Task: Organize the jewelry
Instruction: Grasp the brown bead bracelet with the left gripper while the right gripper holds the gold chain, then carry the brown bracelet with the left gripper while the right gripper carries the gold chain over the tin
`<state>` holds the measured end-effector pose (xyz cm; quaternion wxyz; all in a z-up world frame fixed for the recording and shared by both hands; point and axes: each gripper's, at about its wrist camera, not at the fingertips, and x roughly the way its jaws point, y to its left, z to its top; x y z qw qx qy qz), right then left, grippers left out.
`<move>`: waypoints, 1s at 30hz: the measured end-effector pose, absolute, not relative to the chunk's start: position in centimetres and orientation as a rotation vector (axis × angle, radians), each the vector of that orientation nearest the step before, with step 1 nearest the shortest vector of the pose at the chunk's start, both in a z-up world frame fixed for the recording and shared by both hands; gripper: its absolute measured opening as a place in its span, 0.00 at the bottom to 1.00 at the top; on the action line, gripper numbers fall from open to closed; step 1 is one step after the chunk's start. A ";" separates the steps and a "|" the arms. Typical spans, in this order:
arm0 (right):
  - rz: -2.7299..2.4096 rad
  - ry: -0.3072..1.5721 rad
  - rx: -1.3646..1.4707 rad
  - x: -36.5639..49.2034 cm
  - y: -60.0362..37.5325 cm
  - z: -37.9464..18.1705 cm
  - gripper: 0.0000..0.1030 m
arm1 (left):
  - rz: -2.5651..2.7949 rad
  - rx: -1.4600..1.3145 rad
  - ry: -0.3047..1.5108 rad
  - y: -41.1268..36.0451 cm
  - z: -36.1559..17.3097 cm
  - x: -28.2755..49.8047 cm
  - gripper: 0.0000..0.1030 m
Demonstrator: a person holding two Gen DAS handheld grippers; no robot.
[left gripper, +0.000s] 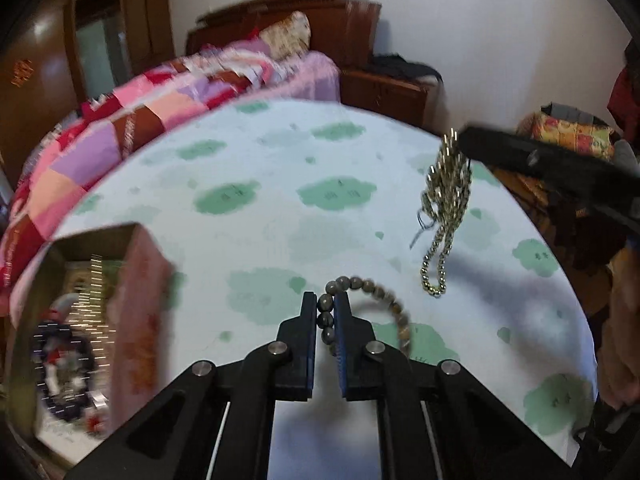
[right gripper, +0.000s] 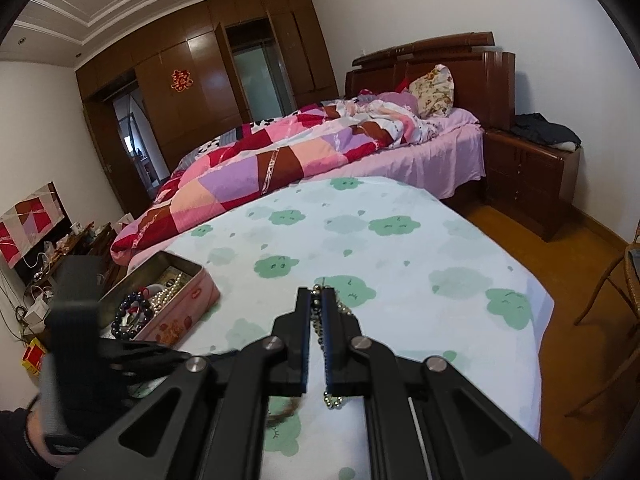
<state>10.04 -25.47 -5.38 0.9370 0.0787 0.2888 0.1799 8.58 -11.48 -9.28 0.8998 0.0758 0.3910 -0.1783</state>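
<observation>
My left gripper [left gripper: 326,300] is shut on a bracelet of grey-brown beads [left gripper: 386,300]; the rest of the loop curves off to the right, just above the cloth. My right gripper [right gripper: 317,296] is shut on a gold bead chain [right gripper: 319,312], whose bunched loops hang below the jaws [left gripper: 444,208], above the table's right side. An open pink tin box [right gripper: 176,308] stands at the left of the table and holds a dark bead bracelet, pearls and other pieces. In the left wrist view the tin box [left gripper: 140,312] is blurred.
The table [right gripper: 400,248] wears a white cloth with green cloud prints. A bed with a patchwork quilt [right gripper: 280,152] lies just behind it. A wooden nightstand [right gripper: 528,176] stands at the far right, and a cane chair [right gripper: 616,304] stands on the wood floor to the right.
</observation>
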 end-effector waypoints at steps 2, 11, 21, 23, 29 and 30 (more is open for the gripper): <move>0.366 0.589 0.161 10.0 -25.5 -5.4 0.07 | -0.357 0.146 0.771 -10.6 -8.0 7.8 0.07; 0.412 0.577 0.129 9.0 -23.7 -4.4 0.07 | -0.308 0.091 0.673 -7.3 -4.4 5.7 0.07; 0.481 0.549 0.097 7.8 -20.1 -2.8 0.07 | -0.252 0.033 0.622 -3.7 -2.1 4.9 0.07; 0.496 0.547 0.084 7.7 -19.4 -2.6 0.07 | -0.238 0.018 0.619 -2.8 -1.8 4.9 0.07; 0.563 0.536 0.034 7.9 -16.3 -1.3 0.07 | -0.183 -0.018 0.606 -0.1 -1.2 5.0 0.07; 0.576 0.534 0.026 7.9 -15.7 -1.0 0.07 | -0.176 -0.023 0.604 0.2 -1.1 5.0 0.07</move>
